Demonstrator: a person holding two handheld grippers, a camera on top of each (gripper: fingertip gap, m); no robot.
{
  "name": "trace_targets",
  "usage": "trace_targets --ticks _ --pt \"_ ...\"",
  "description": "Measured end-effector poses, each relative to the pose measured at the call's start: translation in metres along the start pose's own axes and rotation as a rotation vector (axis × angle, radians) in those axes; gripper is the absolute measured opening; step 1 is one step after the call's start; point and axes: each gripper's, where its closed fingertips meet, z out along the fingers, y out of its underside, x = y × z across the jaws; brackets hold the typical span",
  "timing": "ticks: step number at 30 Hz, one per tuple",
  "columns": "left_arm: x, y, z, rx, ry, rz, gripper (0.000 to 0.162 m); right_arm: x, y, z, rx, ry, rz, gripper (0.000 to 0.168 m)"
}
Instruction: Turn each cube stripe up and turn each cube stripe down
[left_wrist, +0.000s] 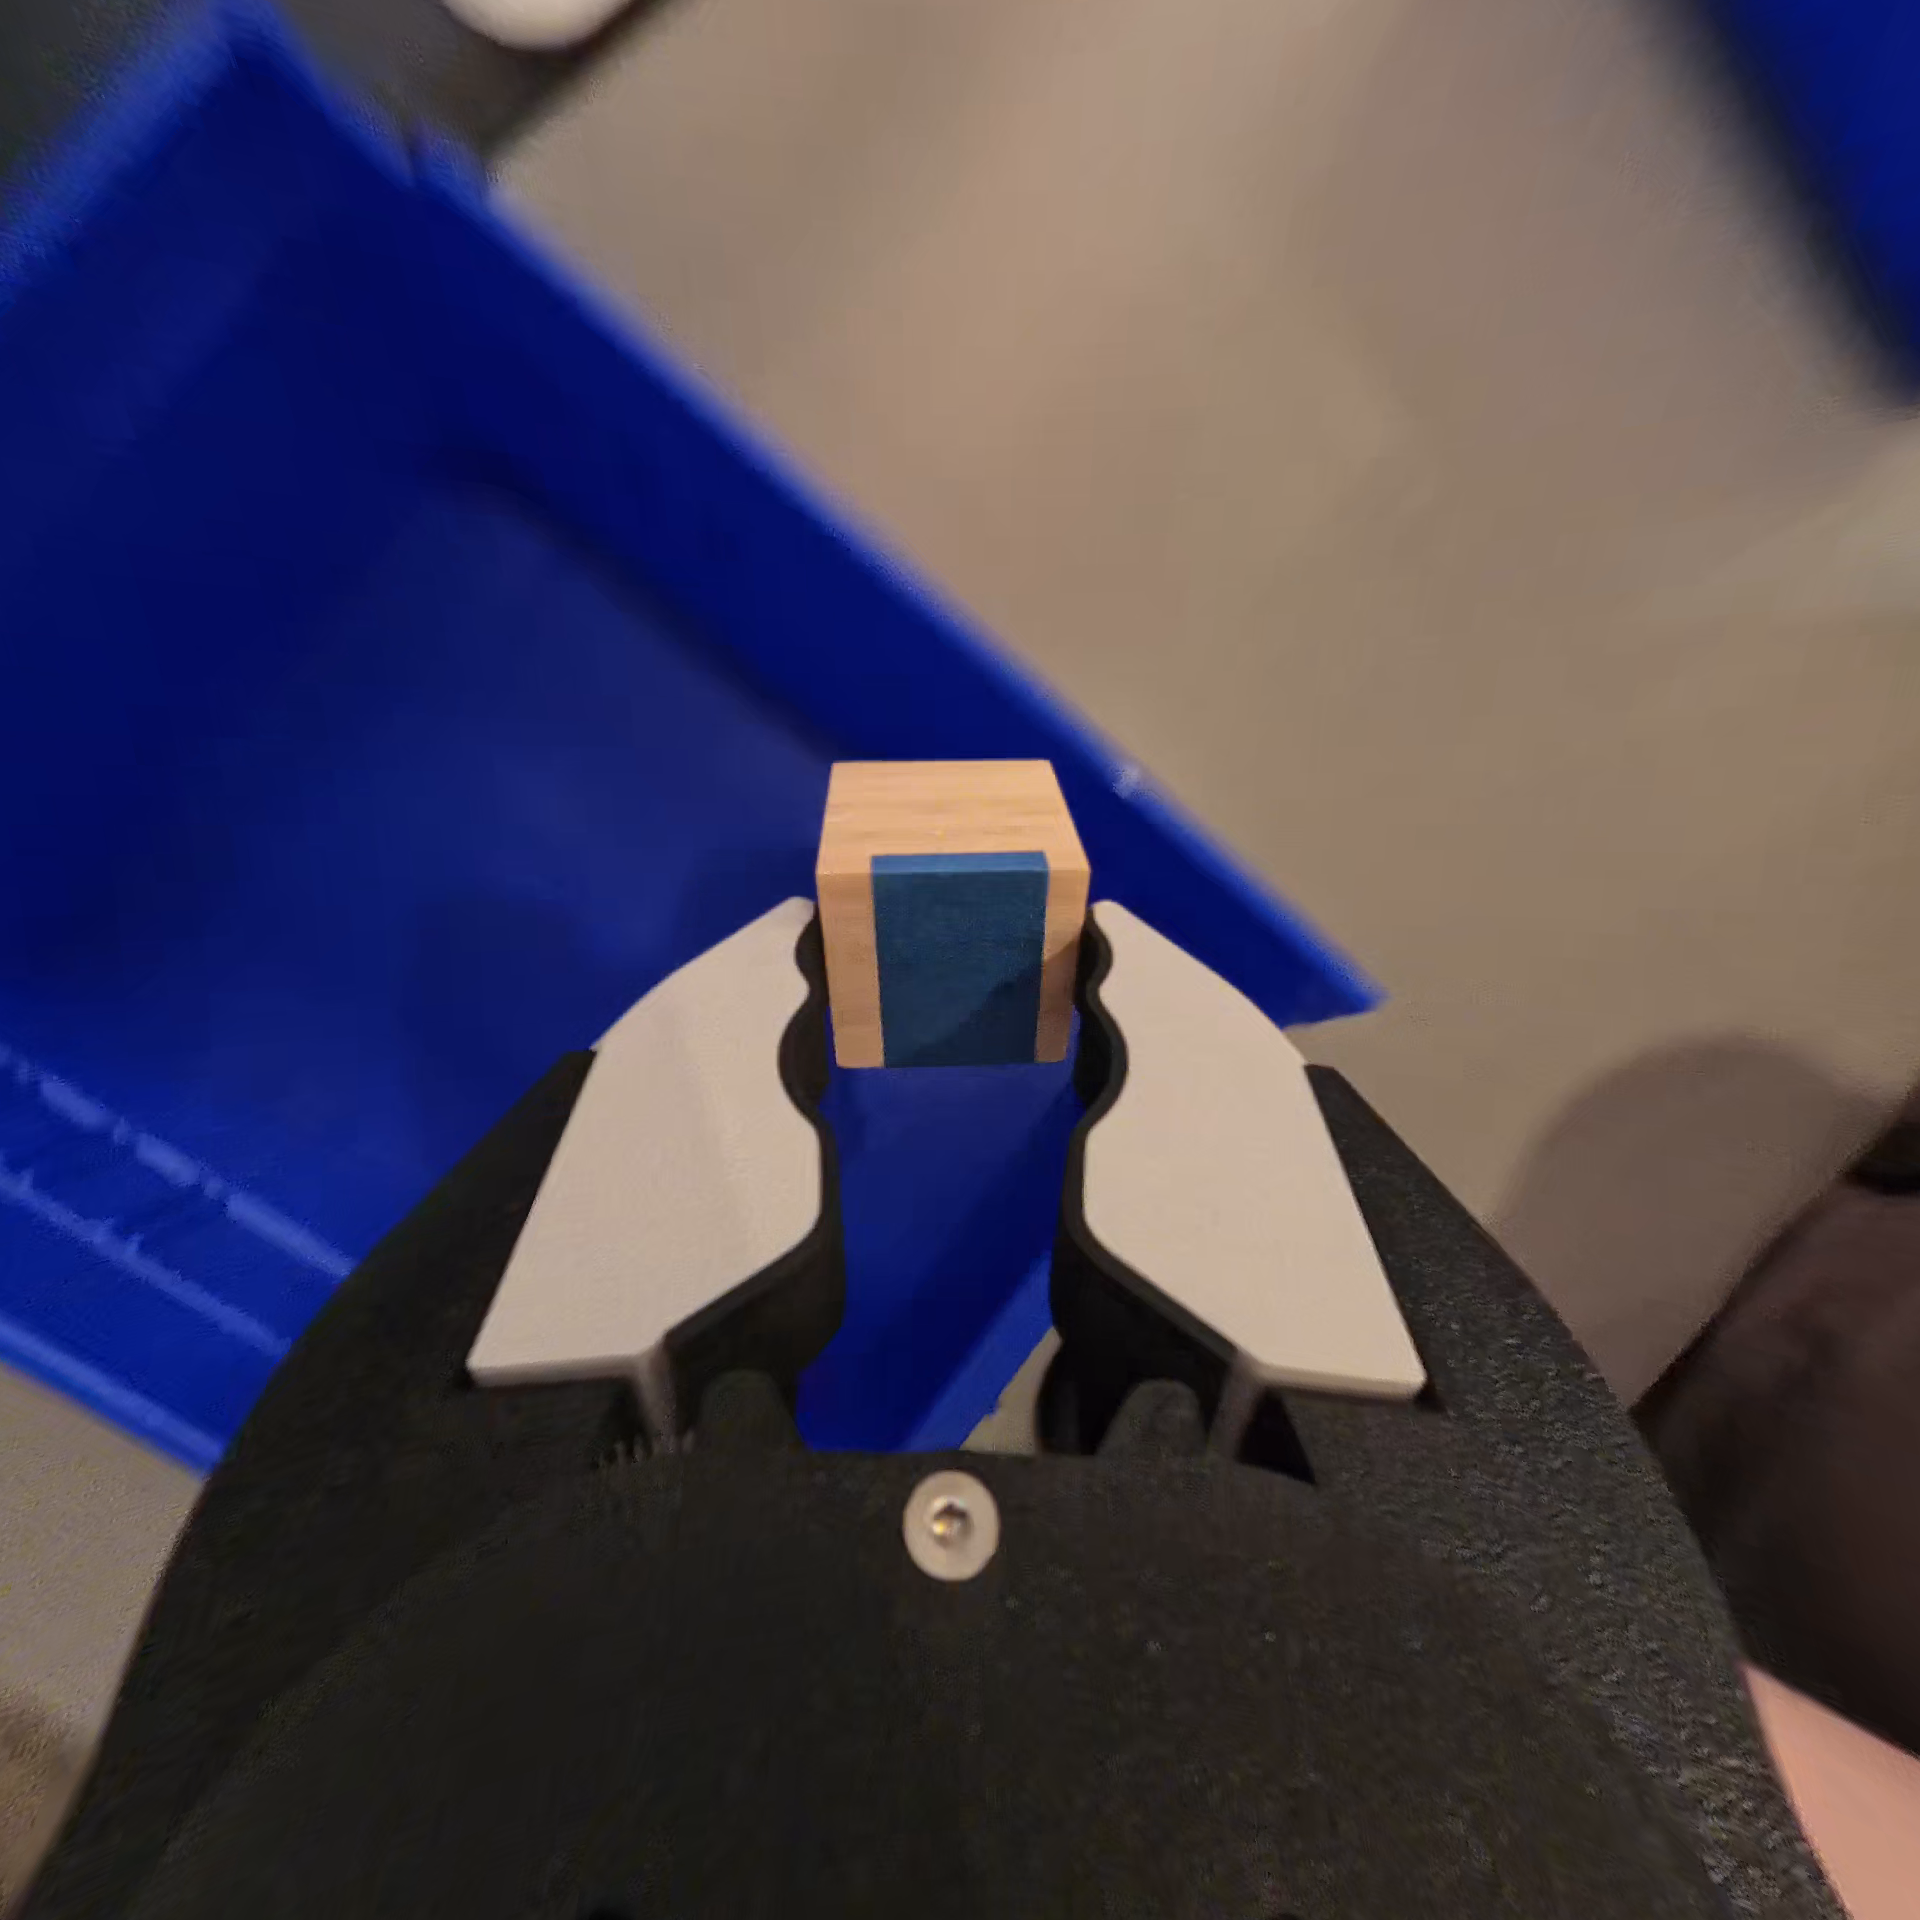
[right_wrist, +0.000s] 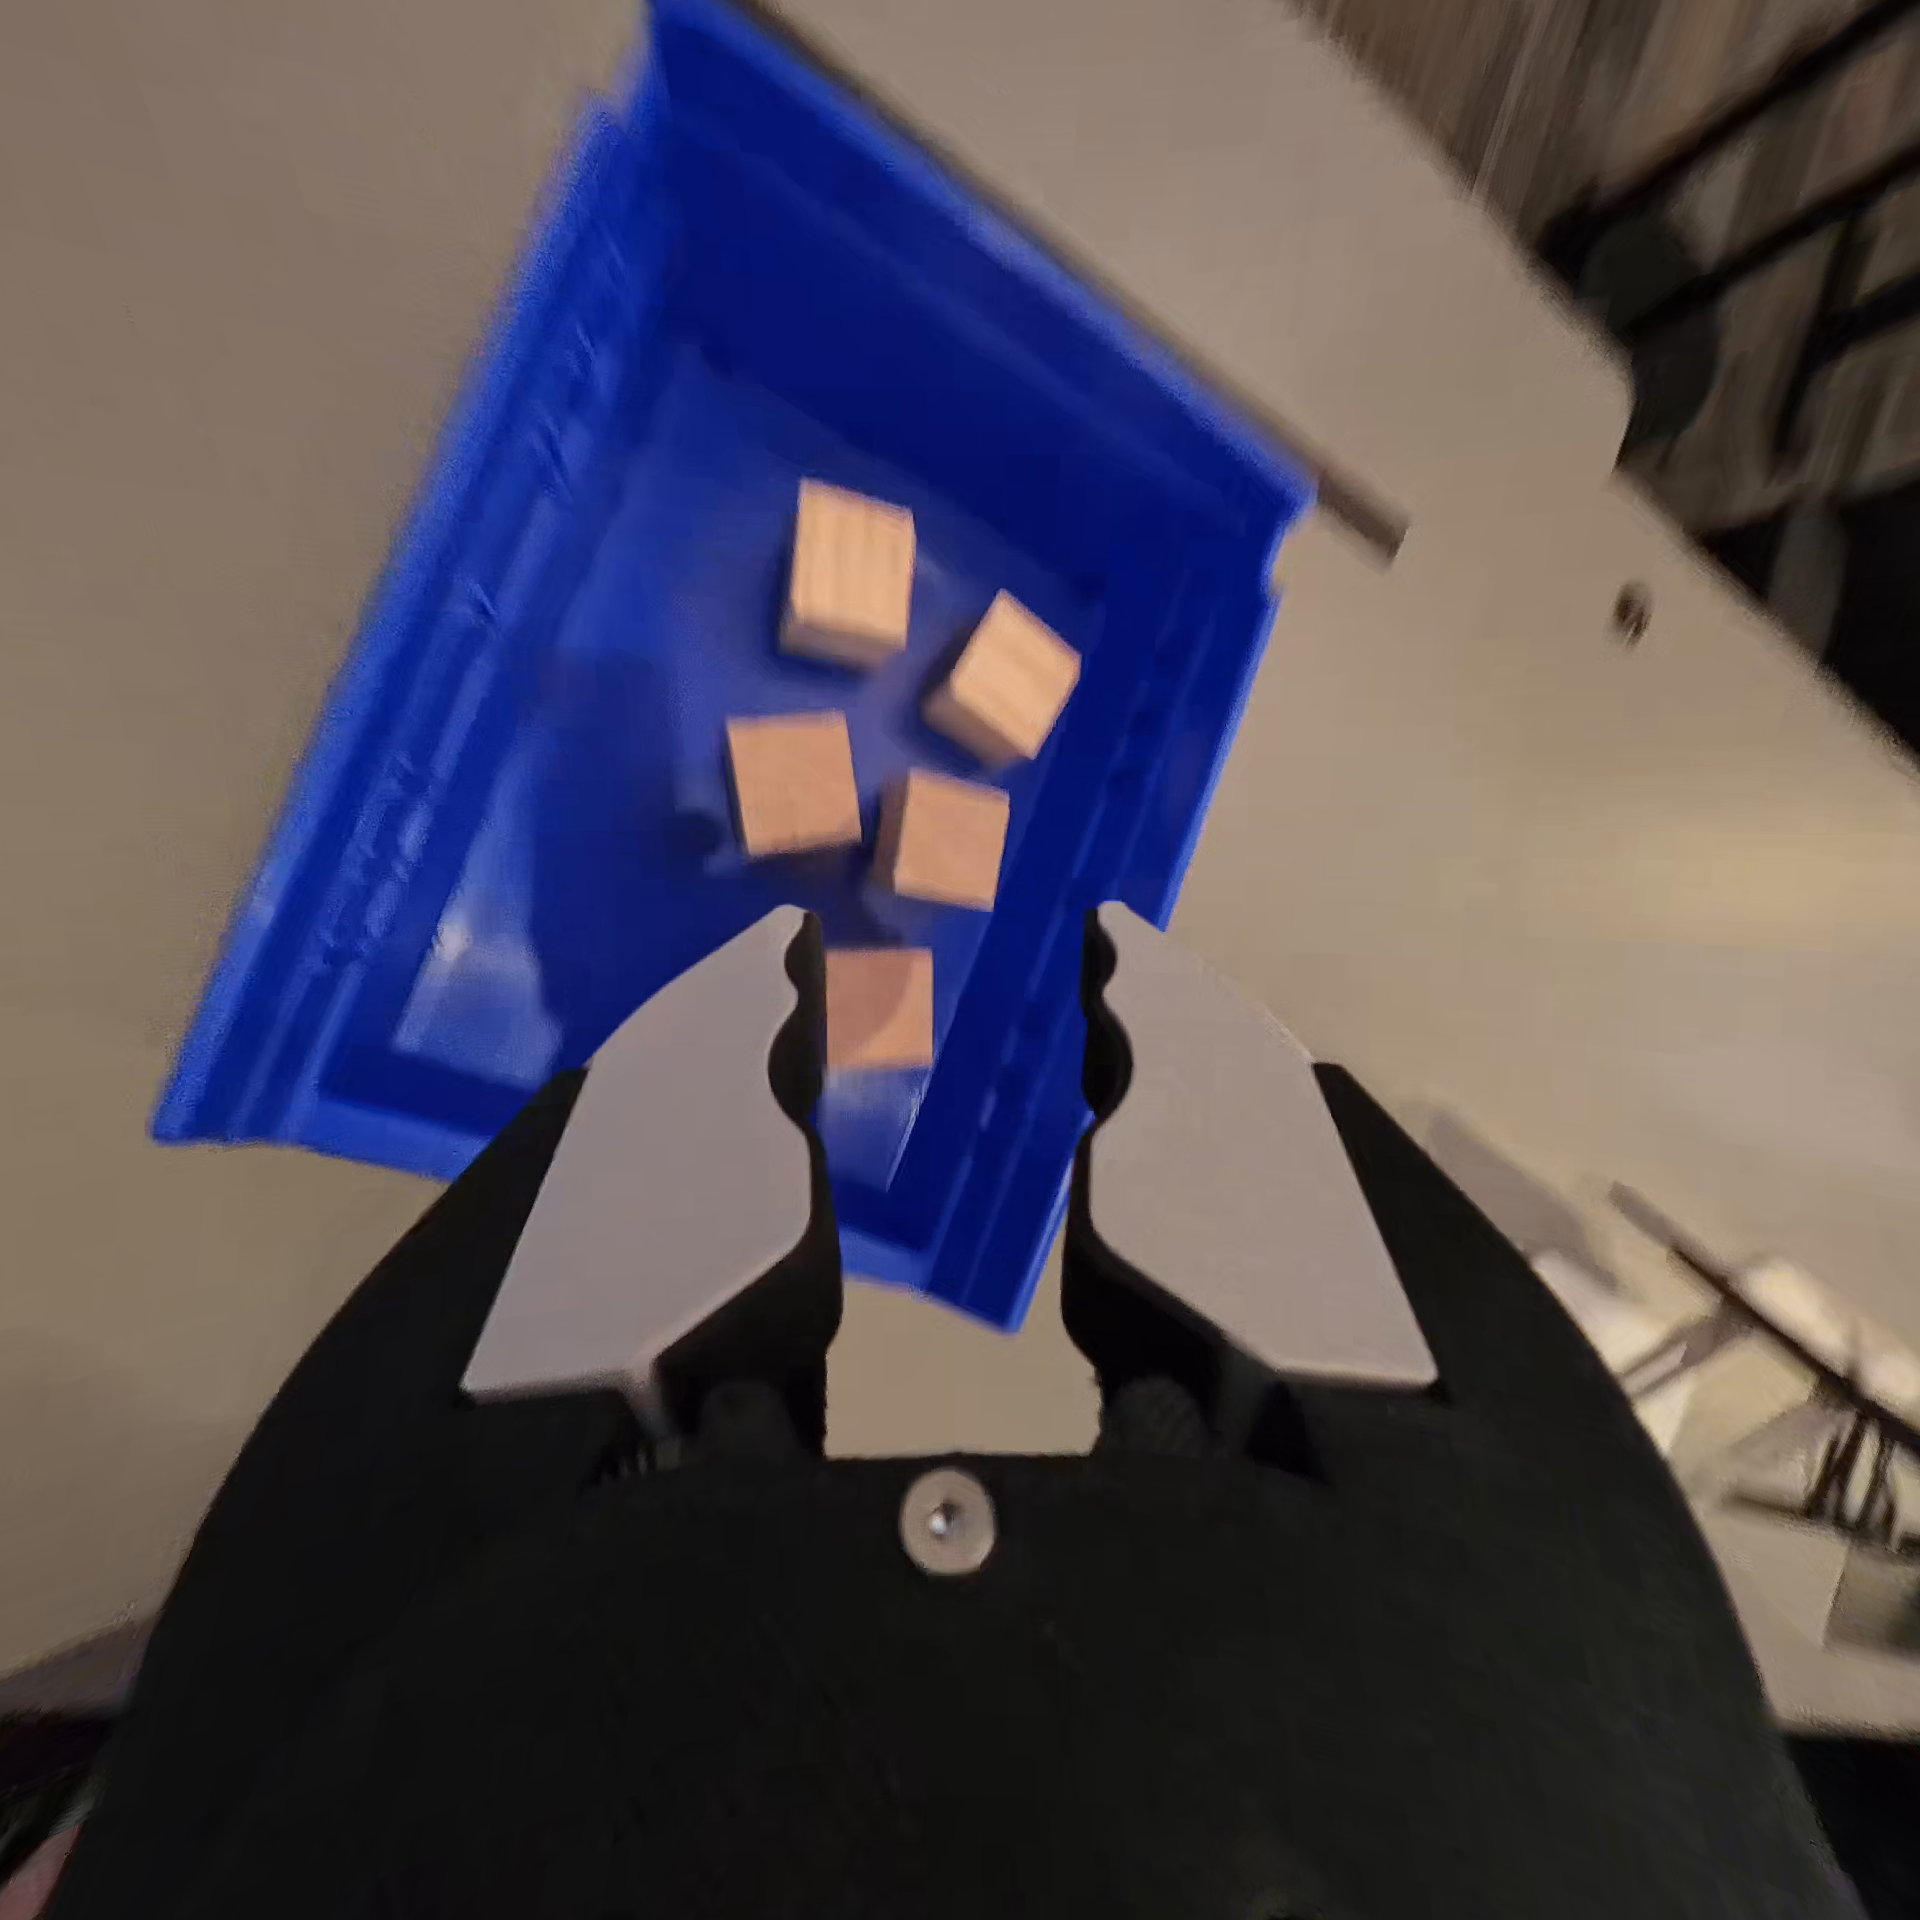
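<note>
At frame centre, the pale wooden cube (left_wrist: 951, 914) carries a dark blue stripe (left_wrist: 956, 961). The bin (left_wrist: 312, 727) behind is bright blue, the table (left_wrist: 1299, 416) beige-grey. In the right wrist view, five plain light-wood cubes (right_wrist: 852, 571) lie in a blue bin (right_wrist: 499, 727). Both views' fingers (left_wrist: 686, 1143) are grey on black.

You find no readable text, label, brand, number or sign in either wrist view. The blue bin (left_wrist: 312, 727) shows only blurred moulded ridges along its wall, not legible as characters. The wooden cube (left_wrist: 951, 914) carries a plain blue stripe (left_wrist: 956, 961) with no marking, and the loose cubes (right_wrist: 852, 571) show bare faces.
</note>
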Motion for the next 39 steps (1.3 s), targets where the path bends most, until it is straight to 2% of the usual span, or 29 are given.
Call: trace_targets --ticks 2,4,7,9,11,14,18,22,26,29,31,33,35,37,39 --pt "0.033 -0.033 -0.024 0.202 0.147 0.017 0.045 -0.018 -0.043 -0.014 0.203 0.001 -0.099 0.049" --pt "0.077 -0.06 -0.045 0.354 0.355 0.054 0.045 -0.059 -0.086 -0.034 0.433 -0.086 -0.243 0.053" --pt "0.135 -0.085 -0.062 0.455 0.637 0.095 0.045 -0.139 -0.133 -0.075 0.804 -0.239 -0.461 0.062" --pt "0.166 -0.094 -0.064 0.474 0.788 0.108 0.045 -0.188 -0.145 -0.102 1.012 -0.329 -0.57 0.063" --pt "0.189 -0.1 -0.063 0.466 0.906 0.11 0.045 -0.223 -0.148 -0.118 1.148 -0.366 -0.634 0.065" --pt "0.213 -0.104 -0.056 0.439 1.014 0.115 0.045 -0.252 -0.15 -0.128 1.255 -0.376 -0.668 0.07" --pt "0.231 -0.105 -0.047 0.412 1.062 0.134 0.045 -0.273 -0.148 -0.135 1.338 -0.401 -0.675 0.067" --pt "0.244 -0.104 -0.045 0.392 1.124 0.148 0.045 -0.278 -0.148 -0.13 1.32 -0.363 -0.705 0.046" --pt "0.243 -0.107 -0.047 0.423 1.106 0.182 0.048 -0.273 -0.147 -0.134 1.268 -0.451 -0.664 0.045" --pt "0.228 -0.111 -0.056 0.505 0.991 0.23 0.041 -0.231 -0.147 -0.129 1.138 -0.428 -0.605 0.045" --pt "0.21 -0.11 -0.063 0.532 0.896 0.228 0.041 -0.183 -0.133 -0.11 0.93 -0.417 -0.52 0.045" --pt "0.19 -0.11 -0.073 0.583 0.787 0.228 0.04 -0.134 -0.094 -0.072 0.603 -0.449 -0.396 0.045" --pt "0.171 -0.111 -0.085 0.648 0.679 0.229 0.038 -0.089 -0.048 -0.026 0.325 -0.405 -0.301 0.045" --pt "0.157 -0.112 -0.103 0.736 0.603 0.238 0.037 -0.067 0.003 0.017 0.047 -0.417 -0.261 0.045" --pt "0.145 -0.111 -0.118 0.818 0.532 0.242 0.036 -0.072 0.041 0.045 -0.151 -0.522 -0.268 0.045"
